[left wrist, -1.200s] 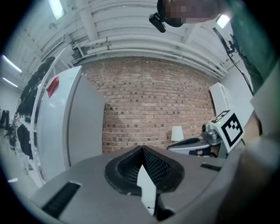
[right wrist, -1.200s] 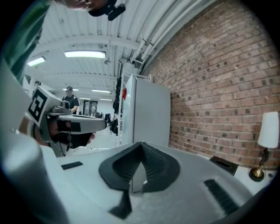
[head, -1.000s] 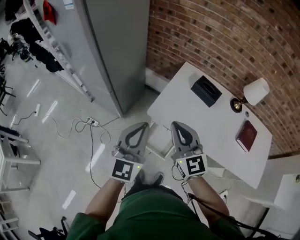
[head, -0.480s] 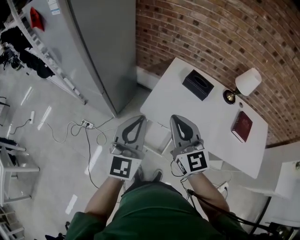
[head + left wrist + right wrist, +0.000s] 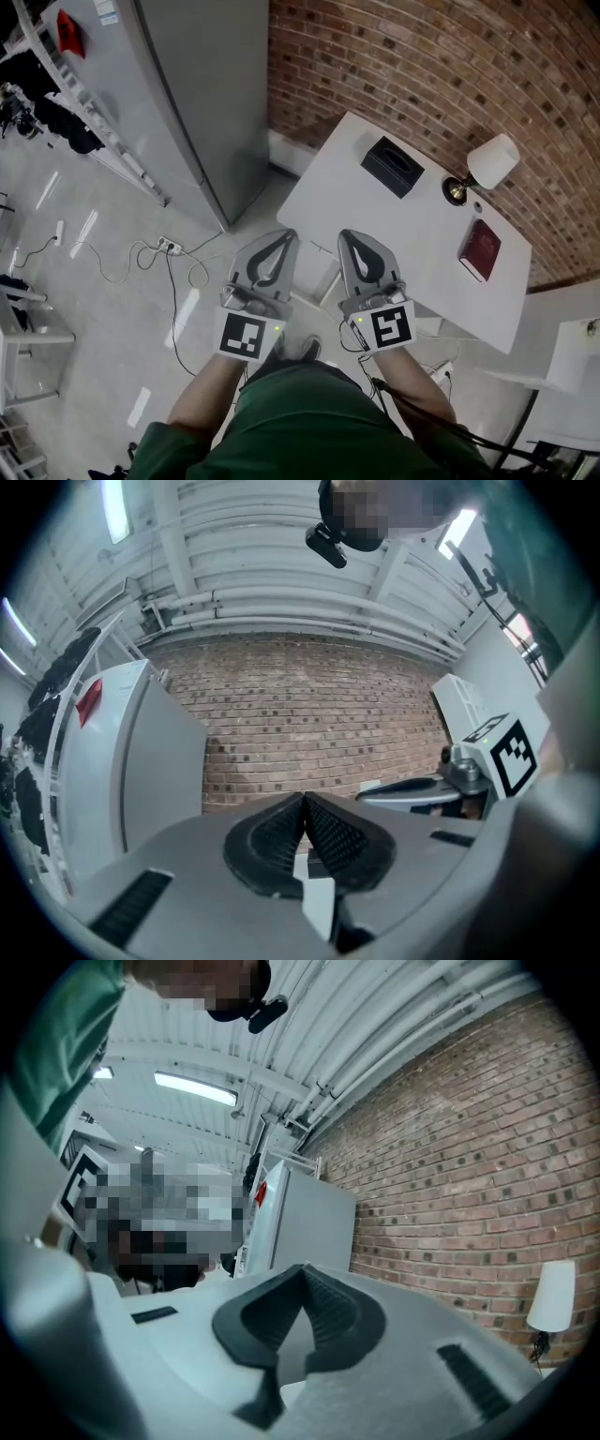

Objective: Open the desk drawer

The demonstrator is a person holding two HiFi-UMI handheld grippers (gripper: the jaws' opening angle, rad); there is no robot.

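The white desk (image 5: 375,211) stands against the brick wall at the upper right of the head view. Below its near edge, a white part (image 5: 322,274) shows between my grippers; I cannot tell whether it is the drawer. My left gripper (image 5: 286,234) and right gripper (image 5: 348,234) are held side by side in the air over that edge, both shut with nothing in them. In the left gripper view the left gripper (image 5: 305,799) points at the brick wall, its pads pressed together. The right gripper (image 5: 302,1269) looks the same in its own view.
On the desk stand a black box (image 5: 392,166), a lamp with a white shade (image 5: 491,161) and a dark red book (image 5: 479,250). A tall grey cabinet (image 5: 202,84) stands left of the desk. Cables and a power strip (image 5: 169,247) lie on the floor.
The head view has shifted: the desk sits a little higher and further left in frame. Both grippers stay shut and side by side.
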